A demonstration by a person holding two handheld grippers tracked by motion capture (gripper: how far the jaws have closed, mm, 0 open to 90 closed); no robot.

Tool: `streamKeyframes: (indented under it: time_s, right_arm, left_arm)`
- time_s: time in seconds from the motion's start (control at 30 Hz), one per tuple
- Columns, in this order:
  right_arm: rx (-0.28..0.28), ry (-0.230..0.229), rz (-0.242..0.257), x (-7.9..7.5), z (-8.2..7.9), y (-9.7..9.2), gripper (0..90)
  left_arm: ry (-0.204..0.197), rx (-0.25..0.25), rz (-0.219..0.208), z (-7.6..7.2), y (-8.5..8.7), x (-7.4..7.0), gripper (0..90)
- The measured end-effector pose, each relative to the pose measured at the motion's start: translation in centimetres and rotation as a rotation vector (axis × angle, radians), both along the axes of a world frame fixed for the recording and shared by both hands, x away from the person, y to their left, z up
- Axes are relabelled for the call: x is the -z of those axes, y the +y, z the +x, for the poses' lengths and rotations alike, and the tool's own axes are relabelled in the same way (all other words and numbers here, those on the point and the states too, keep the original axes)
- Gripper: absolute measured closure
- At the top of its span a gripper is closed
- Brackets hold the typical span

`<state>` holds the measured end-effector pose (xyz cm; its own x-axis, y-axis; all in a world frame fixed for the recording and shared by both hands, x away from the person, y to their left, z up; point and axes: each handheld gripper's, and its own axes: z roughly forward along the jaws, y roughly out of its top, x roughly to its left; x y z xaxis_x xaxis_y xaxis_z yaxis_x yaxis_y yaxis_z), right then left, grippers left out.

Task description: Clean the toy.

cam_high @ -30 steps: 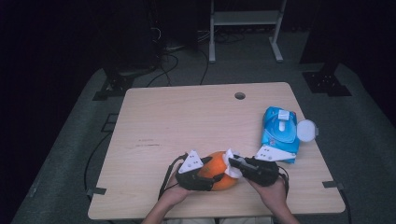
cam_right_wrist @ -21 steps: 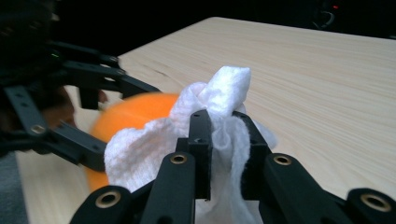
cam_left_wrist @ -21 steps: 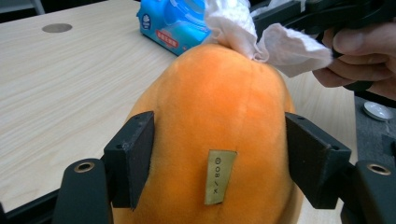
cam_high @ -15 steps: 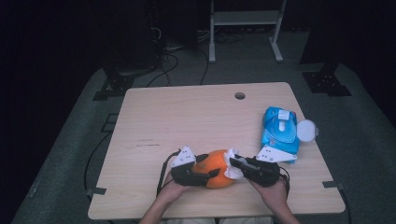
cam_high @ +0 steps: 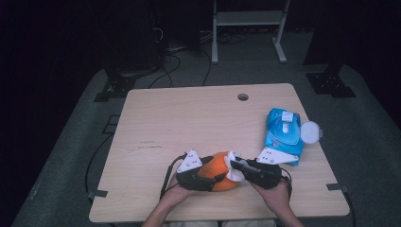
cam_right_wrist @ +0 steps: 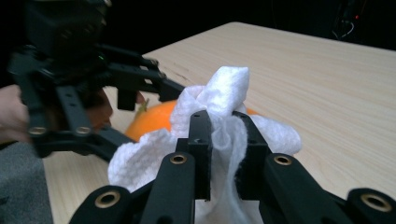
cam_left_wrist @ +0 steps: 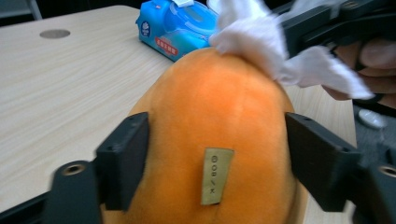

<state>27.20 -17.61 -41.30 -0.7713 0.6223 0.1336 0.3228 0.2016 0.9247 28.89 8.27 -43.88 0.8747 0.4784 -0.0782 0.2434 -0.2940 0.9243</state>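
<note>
While the left gripper [cam_left_wrist: 215, 163], its fingers just opening, straddles the orange plush fruit [cam_high: 218, 171] at the table's [cam_high: 189, 118] near edge, the right gripper [cam_right_wrist: 224, 154] pinches a white wipe [cam_right_wrist: 224, 93] (pressed against the fruit's top).

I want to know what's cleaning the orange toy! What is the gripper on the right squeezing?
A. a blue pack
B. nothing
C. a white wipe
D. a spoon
C: the right gripper has its jaws shut on a white wipe, which it presses against the orange plush toy.
</note>
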Motion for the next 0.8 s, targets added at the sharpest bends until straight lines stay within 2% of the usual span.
streamKeyframes:
  time_s: [0.1, 0.13, 0.23, 0.3, 0.37, 0.4, 0.47, 0.53, 0.57, 0.6, 0.7, 0.77, 0.8]
  right_arm:
    - [0.023, 0.031, 0.018, 0.8, 0.6, -1.0, 78.5]
    - [0.040, 0.040, 0.024, 0.9, 0.8, -1.5, 78.5]
    - [0.050, 0.068, 0.046, 1.2, 1.2, -2.2, 78.4]
    - [0.053, 0.069, 0.042, 1.2, 1.3, -2.0, 78.4]
    - [0.048, 0.061, 0.052, 0.9, 1.1, -1.7, 78.4]
    - [0.027, 0.052, 0.063, 0.6, 0.8, -1.3, 78.4]
    - [-0.010, 0.023, 0.047, 0.2, 0.4, -0.4, 78.0]
    - [-0.011, 0.010, 0.016, 0.1, 0.3, -0.1, 78.1]
    - [-0.008, 0.012, 0.018, 0.2, 0.5, -0.3, 78.2]
    - [0.019, 0.016, 0.018, 0.4, 0.8, -0.9, 78.2]
    - [0.092, 0.036, 0.013, 0.9, 1.3, -2.1, 78.0]
    - [0.094, 0.014, -0.012, 0.8, 1.0, -1.8, 78.0]
    - [0.073, -0.005, -0.019, 0.5, 0.6, -1.4, 78.0]
  left_arm:
    - [-0.023, 0.005, -0.008, 0.0, 0.4, -0.3, 18.5]
    - [-0.020, 0.001, -0.005, 0.1, 0.5, -0.3, 17.1]
    - [0.025, -0.022, 0.016, 0.4, -0.2, 0.4, 17.3]
    - [0.022, -0.026, 0.026, 0.2, -0.5, 0.5, 19.6]
    - [0.023, -0.024, 0.033, 0.2, -0.5, 0.4, 24.2]
    - [0.014, -0.020, 0.039, 0.1, -0.5, 0.3, 26.7]
    - [0.003, -0.011, 0.053, -0.1, -0.6, 0.2, 29.7]
    - [-0.005, 0.000, 0.060, -0.2, -0.4, -0.2, 33.0]
    - [0.002, 0.007, 0.044, -0.2, -0.2, -0.4, 33.7]
    - [0.003, 0.008, 0.037, -0.2, -0.2, -0.5, 34.0]
    - [-0.013, 0.010, 0.042, -0.4, -1.0, -0.2, 32.4]
    - [-0.023, 0.002, 0.058, -0.4, -1.3, -0.1, 27.4]
    - [-0.028, -0.005, 0.059, -0.4, -1.3, -0.1, 23.4]
